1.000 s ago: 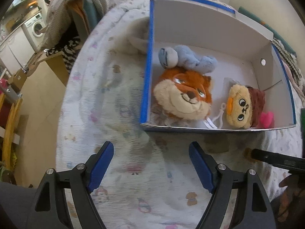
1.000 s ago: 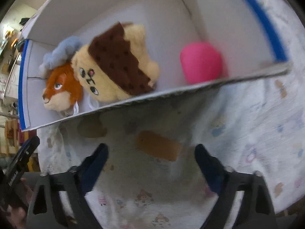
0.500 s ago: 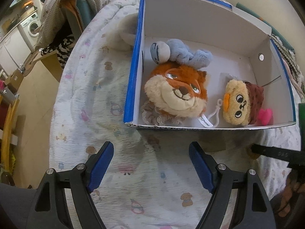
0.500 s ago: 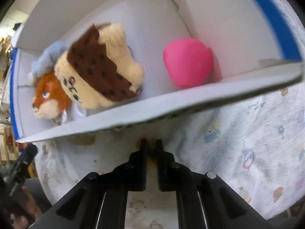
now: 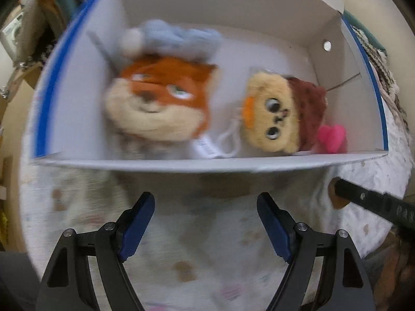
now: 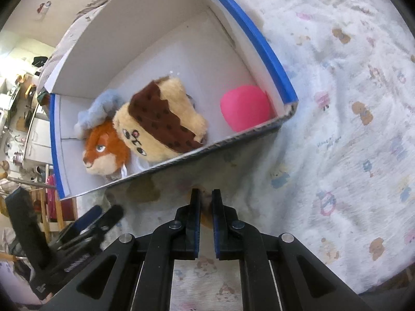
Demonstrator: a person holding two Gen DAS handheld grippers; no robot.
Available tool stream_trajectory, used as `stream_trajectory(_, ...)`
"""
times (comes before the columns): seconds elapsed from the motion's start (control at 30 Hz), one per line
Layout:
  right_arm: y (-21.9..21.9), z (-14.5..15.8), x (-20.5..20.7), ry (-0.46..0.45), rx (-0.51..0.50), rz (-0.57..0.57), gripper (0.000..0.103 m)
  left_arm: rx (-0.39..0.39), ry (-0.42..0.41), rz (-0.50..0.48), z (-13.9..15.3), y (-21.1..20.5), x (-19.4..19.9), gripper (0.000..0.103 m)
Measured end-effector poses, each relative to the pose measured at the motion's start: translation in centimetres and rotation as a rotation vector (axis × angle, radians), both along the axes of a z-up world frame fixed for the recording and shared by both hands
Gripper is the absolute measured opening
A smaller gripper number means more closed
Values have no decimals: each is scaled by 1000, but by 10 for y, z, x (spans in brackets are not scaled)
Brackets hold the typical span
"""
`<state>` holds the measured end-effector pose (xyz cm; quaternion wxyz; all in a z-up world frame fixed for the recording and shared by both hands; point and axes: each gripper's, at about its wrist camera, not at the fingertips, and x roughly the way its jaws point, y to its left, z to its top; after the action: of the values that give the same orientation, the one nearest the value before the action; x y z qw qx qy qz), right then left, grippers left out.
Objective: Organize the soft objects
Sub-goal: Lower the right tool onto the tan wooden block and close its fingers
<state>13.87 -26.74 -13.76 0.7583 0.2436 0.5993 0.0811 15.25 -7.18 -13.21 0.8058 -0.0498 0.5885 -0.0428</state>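
Observation:
A white cardboard box with blue rims [image 5: 207, 164] [image 6: 259, 33] lies on the printed bedsheet [image 6: 350, 103]. Inside are an orange fox plush [image 5: 160, 103] [image 6: 103, 153], a grey-blue plush [image 5: 179, 36] [image 6: 101, 106] behind it, a tan plush with a brown spotted cap [image 5: 280, 116] [image 6: 160, 119] and a pink soft toy [image 5: 332, 134] [image 6: 245, 107]. My left gripper [image 5: 206, 223] is open and empty just in front of the box's near wall. My right gripper [image 6: 206, 202] is shut with nothing between its pads, over the sheet beside the box's near wall.
The right gripper's body shows at the right edge of the left wrist view [image 5: 376, 202]; the left gripper shows at lower left of the right wrist view [image 6: 85, 223]. Furniture and clutter stand beyond the bed's left side [image 6: 23, 119]. Knitted fabric lies right of the box [image 5: 384, 59].
My left gripper moved closer to the box, still open. My right gripper closed from wide open to shut and drew back with a turn, so the box now looks smaller.

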Motion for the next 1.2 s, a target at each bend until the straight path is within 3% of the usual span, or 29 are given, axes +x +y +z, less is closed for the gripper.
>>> stream_trajectory(0.27, -3, 8, -5, -18, -27, 12, 10, 19, 51, 32, -33, -26, 34, 76)
stream_trajectory(0.3, -2, 7, -5, -16, -29, 15, 10, 26, 56, 37, -37, -26, 37, 72)
stream_trajectory(0.43, -5, 3, -4, -10, -36, 13, 10, 63, 49, 40, -41, -25, 40, 39)
stream_trajectory(0.63, -1, 2, -1, -11, -36, 28, 10, 73, 49, 18, -46, -13, 32, 13)
stream_trajectory(1.0, 12, 7, -2, -25, -59, 61, 10, 112, 23, 110, -32, 44, 9, 12)
stream_trajectory(1.2, 23, 13, -7, -43, -68, 83, 10, 70, 14, 145, -19, 65, -12, 12)
